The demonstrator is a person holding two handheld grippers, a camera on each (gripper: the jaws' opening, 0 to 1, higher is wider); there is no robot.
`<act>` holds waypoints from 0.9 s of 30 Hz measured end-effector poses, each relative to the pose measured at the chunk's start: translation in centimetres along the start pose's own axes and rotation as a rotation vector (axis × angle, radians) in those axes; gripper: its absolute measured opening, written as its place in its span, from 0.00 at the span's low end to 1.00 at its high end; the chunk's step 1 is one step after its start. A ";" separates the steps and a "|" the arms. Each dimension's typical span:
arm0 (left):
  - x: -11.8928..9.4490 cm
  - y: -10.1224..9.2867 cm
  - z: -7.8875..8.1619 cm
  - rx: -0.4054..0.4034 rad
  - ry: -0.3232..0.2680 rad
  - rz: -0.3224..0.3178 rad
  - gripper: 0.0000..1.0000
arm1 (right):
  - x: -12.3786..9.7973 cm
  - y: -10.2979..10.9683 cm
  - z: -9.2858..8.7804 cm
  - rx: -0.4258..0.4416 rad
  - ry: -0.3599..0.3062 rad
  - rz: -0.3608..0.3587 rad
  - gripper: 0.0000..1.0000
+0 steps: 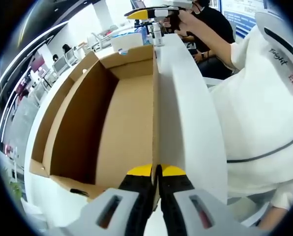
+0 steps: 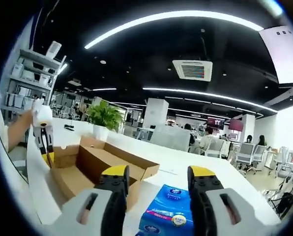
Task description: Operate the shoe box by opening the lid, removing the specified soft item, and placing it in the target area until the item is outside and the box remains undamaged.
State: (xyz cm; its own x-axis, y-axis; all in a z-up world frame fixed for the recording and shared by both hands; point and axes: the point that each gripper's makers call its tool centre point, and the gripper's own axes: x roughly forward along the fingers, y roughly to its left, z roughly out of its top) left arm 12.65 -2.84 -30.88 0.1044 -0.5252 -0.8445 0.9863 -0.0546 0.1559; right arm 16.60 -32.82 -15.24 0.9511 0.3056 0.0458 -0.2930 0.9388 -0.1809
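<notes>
The shoe box lies open on a white table, its brown inside bare. My left gripper is shut on the edge of the raised white lid. Past the box's far end a hand holds my right gripper. In the right gripper view, my right gripper stands open above a blue soft tissue pack, which lies on the table outside the box. The left gripper shows at the left, holding the lid upright.
A person in a white shirt stands close on the right of the lid. A potted plant stands behind the box. Further back are desks, chairs and seated people. Shelves line the left wall.
</notes>
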 end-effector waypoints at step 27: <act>0.0 -0.2 0.1 -0.003 0.005 -0.005 0.02 | 2.6 -0.5 2.2 -0.111 0.150 0.086 0.40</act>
State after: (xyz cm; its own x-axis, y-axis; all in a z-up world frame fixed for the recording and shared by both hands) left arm 12.48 -2.91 -30.88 0.1004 -0.5205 -0.8479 0.9871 -0.0547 0.1504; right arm 18.96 -32.14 -12.89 0.9292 0.3495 -0.1200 -0.3694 0.8843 -0.2855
